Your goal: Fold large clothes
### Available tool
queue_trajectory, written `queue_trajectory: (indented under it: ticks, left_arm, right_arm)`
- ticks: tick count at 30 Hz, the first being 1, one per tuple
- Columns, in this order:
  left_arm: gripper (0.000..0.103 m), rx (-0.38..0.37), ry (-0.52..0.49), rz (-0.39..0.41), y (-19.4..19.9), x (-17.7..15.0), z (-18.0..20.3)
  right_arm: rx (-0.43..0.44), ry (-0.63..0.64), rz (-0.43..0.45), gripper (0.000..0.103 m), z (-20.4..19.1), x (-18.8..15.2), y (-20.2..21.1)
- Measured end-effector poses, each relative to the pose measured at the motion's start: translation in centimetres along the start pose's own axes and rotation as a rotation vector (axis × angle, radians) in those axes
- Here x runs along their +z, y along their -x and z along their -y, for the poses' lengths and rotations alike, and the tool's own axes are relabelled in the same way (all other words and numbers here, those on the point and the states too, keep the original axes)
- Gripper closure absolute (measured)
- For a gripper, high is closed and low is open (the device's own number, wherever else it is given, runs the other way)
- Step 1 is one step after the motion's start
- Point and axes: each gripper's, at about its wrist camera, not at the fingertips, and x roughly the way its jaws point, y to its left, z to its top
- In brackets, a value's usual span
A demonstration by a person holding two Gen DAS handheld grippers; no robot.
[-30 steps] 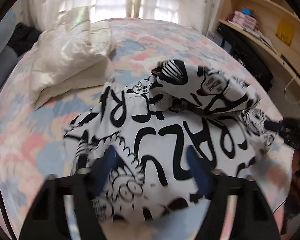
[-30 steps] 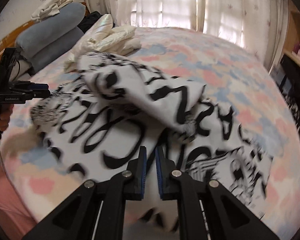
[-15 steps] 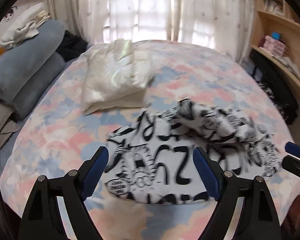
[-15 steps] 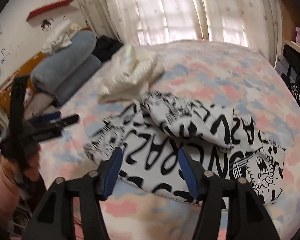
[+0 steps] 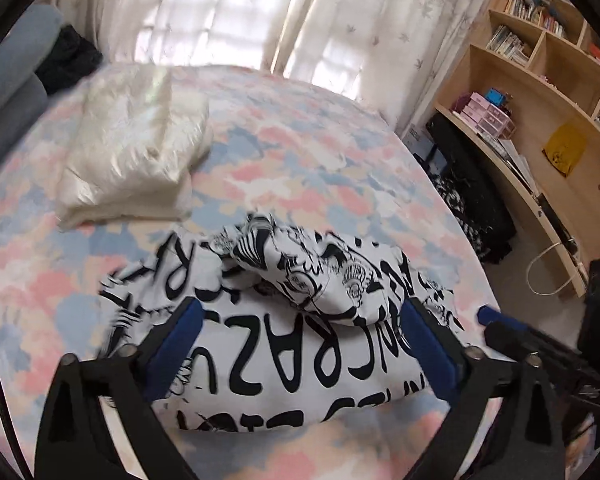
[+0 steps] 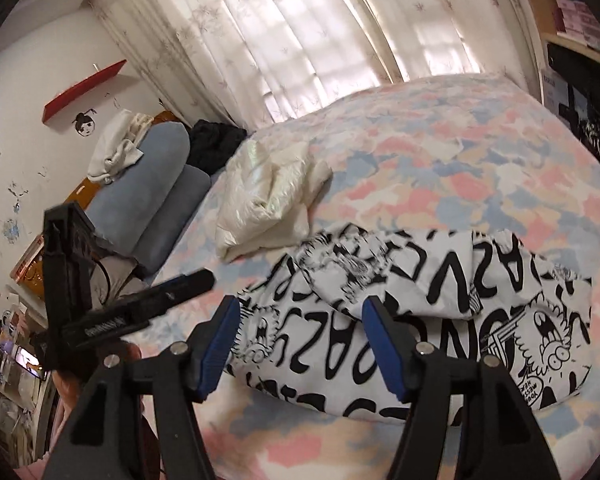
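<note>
A white garment with bold black lettering and cartoon prints [image 5: 284, 332] lies folded on the bed, one part laid over its top; it also shows in the right wrist view [image 6: 420, 312]. My left gripper [image 5: 300, 348] is open and empty, held just above the garment's near edge. My right gripper [image 6: 300, 344] is open and empty, above the garment's near left edge. The left gripper also shows in the right wrist view [image 6: 140, 308], and the right gripper's tip shows in the left wrist view [image 5: 500, 320].
The bed [image 5: 300, 152] has a pastel pink, blue and cream cover. A folded cream garment [image 5: 136, 140] lies further back. Grey bolsters [image 6: 156, 196] line the headboard side. Wooden shelves [image 5: 540, 80] stand past the bed's right side, with black bags [image 5: 472, 196] on the floor.
My right gripper has opened and let go of the garment part, which now lies on top. Both grippers pulled back, then came closer to the garment again.
</note>
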Motion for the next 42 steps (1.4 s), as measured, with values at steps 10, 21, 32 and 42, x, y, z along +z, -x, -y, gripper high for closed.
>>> queue_trajectory:
  ticks: [10, 21, 32, 42]
  left_arm:
    - [0.003, -0.224, 0.288, -0.182, -10.0, 0.0, -7.1]
    - [0.004, -0.235, 0.357, -0.310, -19.0, 2.5, -9.4]
    - [0.098, -0.148, 0.367, -0.299, -21.5, 3.1, -7.8]
    - [0.099, 0.003, 0.073, -0.014, -13.7, -3.4, -3.5]
  right_arm:
    - [0.094, -0.372, -0.074, 0.039, 10.5, -2.5, -6.8]
    - [0.149, -0.565, -0.073, 0.039, 14.9, -1.9, -11.6]
    - [0.128, -0.514, 0.007, 0.101, 15.3, -0.8, -11.4]
    - [-0.027, -0.141, 0.103, 0.102, 11.0, -2.2, -6.3]
